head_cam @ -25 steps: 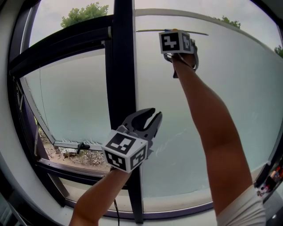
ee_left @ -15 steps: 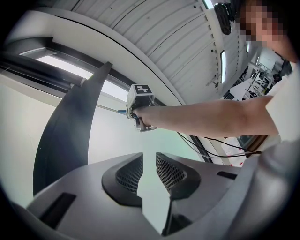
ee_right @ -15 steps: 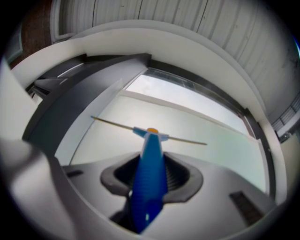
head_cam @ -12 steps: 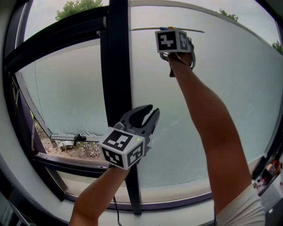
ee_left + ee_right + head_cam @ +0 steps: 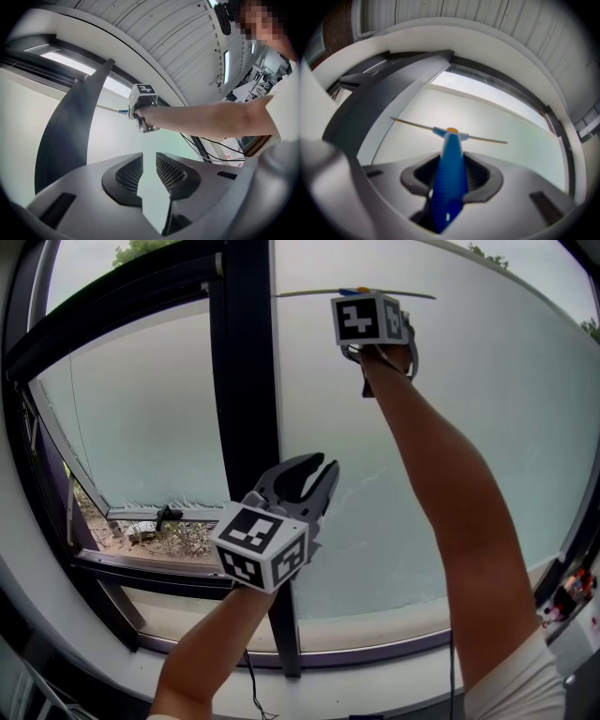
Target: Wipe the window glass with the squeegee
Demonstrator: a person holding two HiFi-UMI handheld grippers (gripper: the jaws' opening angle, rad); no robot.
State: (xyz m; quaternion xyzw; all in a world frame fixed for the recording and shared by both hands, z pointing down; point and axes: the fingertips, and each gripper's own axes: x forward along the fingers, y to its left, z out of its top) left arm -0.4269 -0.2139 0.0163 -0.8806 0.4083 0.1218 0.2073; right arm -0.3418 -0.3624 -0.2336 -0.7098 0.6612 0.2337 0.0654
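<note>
The right gripper [image 5: 452,174] is up high on a stretched arm, its jaws clamped on the blue handle of the squeegee [image 5: 449,159]. The handle points away from the jaws toward twelve o'clock. The thin blade [image 5: 309,293] crosses its tip, with its long axis running from nine to three o'clock, close under the top edge of the window glass [image 5: 469,399]. From where I stand the blade looks pressed to the pane, though I can't tell for sure that the rubber edge is touching it.

Nearly all of the glass lies below the blade, toward six o'clock, so I'd judge the pull to come is straight down with the blade kept level. Its left end sits just beside the dark frame post [image 5: 239,381], which leaves little room to drift toward nine o'clock.

The left gripper [image 5: 317,470] hangs well apart from the tool, at about seven o'clock from the right one and in front of the post. Its jaws stand a little apart with nothing between them. The right hand is plainly doing the work.
</note>
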